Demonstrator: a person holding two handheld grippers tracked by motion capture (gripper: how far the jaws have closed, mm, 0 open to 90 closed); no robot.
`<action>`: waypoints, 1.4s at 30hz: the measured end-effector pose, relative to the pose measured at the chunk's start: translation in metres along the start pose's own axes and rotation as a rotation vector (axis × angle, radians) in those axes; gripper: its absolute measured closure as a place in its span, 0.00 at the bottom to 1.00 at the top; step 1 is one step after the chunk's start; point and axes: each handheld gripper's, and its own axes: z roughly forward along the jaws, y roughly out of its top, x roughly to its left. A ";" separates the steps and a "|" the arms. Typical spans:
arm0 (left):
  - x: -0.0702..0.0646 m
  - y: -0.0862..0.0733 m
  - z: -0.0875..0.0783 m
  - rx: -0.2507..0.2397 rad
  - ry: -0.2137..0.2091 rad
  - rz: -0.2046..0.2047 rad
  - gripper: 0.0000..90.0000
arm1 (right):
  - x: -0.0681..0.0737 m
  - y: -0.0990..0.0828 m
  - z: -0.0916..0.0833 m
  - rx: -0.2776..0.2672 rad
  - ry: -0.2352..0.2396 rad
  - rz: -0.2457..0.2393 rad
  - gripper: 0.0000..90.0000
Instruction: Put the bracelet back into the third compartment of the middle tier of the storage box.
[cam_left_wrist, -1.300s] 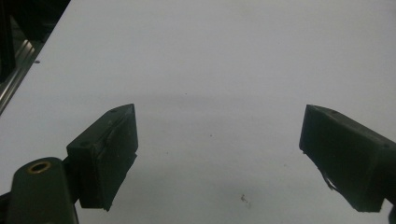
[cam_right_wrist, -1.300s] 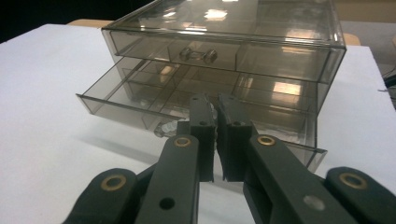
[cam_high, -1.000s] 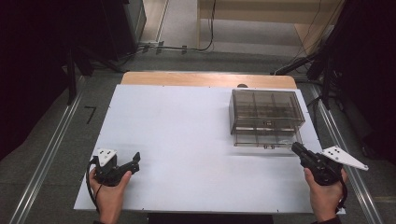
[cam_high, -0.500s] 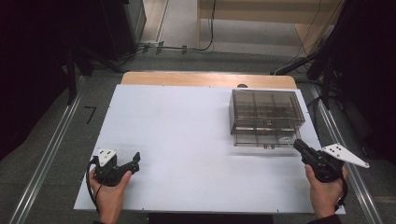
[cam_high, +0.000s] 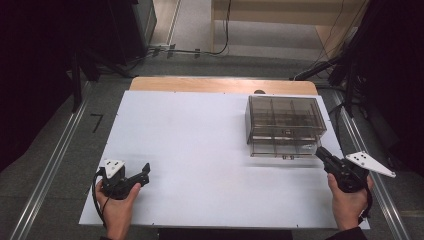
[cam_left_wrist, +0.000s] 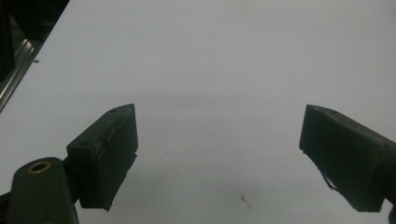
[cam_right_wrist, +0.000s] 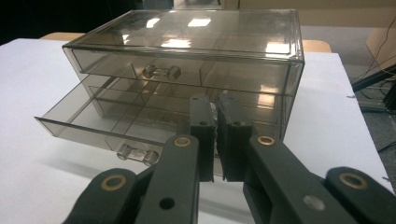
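The little drawer box (cam_high: 284, 125) sits on the far right part of the white table (cam_high: 200, 150), just in front of your right gripper (cam_high: 325, 156). It is made of clear, smoky plastic — hard and stiff, likely light, so it may slide if you push it. The smooth sides look slippery, and thin plastic like this can crack if you squeeze hard.

The bottom drawer (cam_right_wrist: 107, 126) is pulled out partway. The top drawer (cam_right_wrist: 140, 63) is shut. Each one has a small clear knob — the lower knob (cam_right_wrist: 137, 154) is the best place to take hold, or you can push flat on the drawer's front.

Your right gripper has its jaws pressed together with nothing in them, pointing at the box and close to its right front corner. Your left gripper (cam_left_wrist: 219, 158) rests over bare table at the near left, jaws wide apart and empty, well apart from the box.

Nothing stands between you and the drawer. Dark cables (cam_high: 200, 50) lie on the floor beyond the table.
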 end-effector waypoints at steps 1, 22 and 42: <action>0.000 0.000 0.000 0.000 0.000 -0.001 0.13 | 0.000 0.000 0.001 0.002 -0.002 0.002 0.93; 0.000 0.000 0.000 0.001 -0.002 -0.001 0.13 | -0.005 0.002 0.014 0.015 -0.027 0.000 0.92; 0.000 0.000 0.001 -0.001 -0.003 -0.003 0.13 | -0.014 0.001 0.031 0.072 -0.060 0.006 0.92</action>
